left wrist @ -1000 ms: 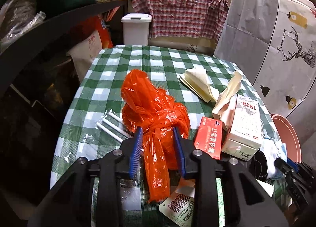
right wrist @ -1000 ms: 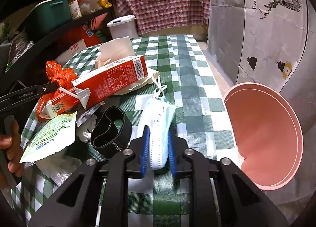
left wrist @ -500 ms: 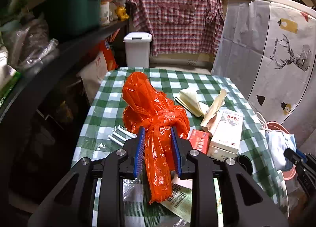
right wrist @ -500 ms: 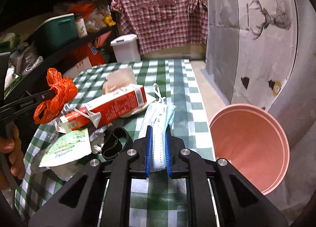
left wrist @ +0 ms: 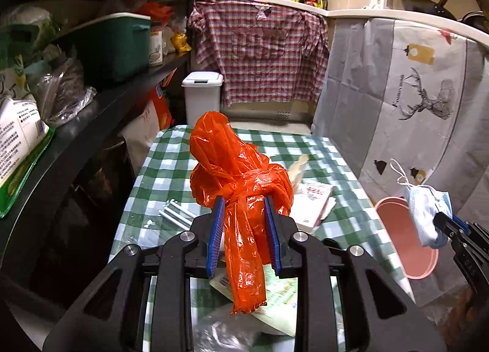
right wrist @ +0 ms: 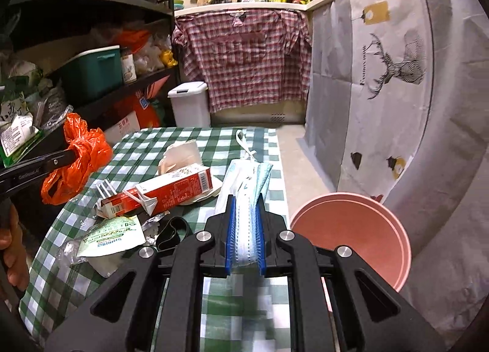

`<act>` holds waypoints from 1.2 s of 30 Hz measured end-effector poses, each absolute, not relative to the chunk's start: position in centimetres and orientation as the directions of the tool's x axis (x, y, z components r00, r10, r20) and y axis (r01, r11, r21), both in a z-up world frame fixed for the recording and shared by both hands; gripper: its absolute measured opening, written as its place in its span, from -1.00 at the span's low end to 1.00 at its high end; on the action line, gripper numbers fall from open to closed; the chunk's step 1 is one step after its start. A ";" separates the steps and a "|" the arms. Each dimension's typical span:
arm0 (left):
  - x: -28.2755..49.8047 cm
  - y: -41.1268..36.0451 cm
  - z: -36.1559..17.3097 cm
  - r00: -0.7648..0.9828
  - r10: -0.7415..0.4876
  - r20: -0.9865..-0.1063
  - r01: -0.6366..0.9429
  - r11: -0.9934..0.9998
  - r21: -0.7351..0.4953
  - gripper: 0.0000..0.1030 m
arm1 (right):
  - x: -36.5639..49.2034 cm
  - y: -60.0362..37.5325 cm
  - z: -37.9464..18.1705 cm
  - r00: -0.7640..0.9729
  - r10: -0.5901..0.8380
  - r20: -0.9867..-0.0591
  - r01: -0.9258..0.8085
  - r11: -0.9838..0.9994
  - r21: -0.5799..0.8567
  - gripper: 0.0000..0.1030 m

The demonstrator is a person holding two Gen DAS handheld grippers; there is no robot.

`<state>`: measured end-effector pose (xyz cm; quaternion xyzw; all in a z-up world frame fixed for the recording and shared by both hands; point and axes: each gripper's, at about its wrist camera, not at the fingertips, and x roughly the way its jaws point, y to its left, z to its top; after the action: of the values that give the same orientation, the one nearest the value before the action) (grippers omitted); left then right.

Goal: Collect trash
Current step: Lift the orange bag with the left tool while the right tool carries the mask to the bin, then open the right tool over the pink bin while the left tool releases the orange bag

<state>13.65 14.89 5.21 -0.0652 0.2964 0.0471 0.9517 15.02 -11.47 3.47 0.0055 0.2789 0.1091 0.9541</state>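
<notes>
L gripper (left wrist: 244, 214) clamped on knotted orange plastic bag (left wrist: 238, 174), held clear above table w/ green-check cloth (left wrist: 305, 144). R gripper (right wrist: 245, 214) clamped on folded blue/white face mask (right wrist: 244, 187), ear loop trailing at far end, also off the table. Below on cloth: green-print pouch (right wrist: 111, 234), black band (right wrist: 171, 231), red carton (right wrist: 165, 193) lying on its side, white sticks (left wrist: 177, 214), approx. three. Pink basin (right wrist: 351, 229) just beside table edge, R side. White lidded bin (right wrist: 189, 104) beyond far end.
</notes>
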 end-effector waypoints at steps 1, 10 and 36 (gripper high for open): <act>13.5 14.6 5.4 0.821 0.048 -0.569 -0.124 0.988 -0.096 -0.50 | 14.9 -11.9 3.8 0.822 0.209 -0.530 -0.199 0.977 0.077 -0.75; 12.4 10.4 6.9 0.836 -0.020 -0.548 -0.067 0.988 -0.139 -0.50 | 14.9 -16.0 7.4 0.831 0.175 -0.528 -0.161 0.984 0.073 -0.75; 14.3 -2.3 5.4 0.808 -0.193 -0.556 0.146 0.981 -0.128 -0.50 | 16.5 -26.8 4.2 0.821 0.041 -0.569 0.005 0.997 0.078 -0.75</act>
<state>14.27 -2.34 5.37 -0.0397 0.2963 -0.0894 0.9501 16.52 -26.76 4.19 0.0380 0.2988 0.0094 0.9535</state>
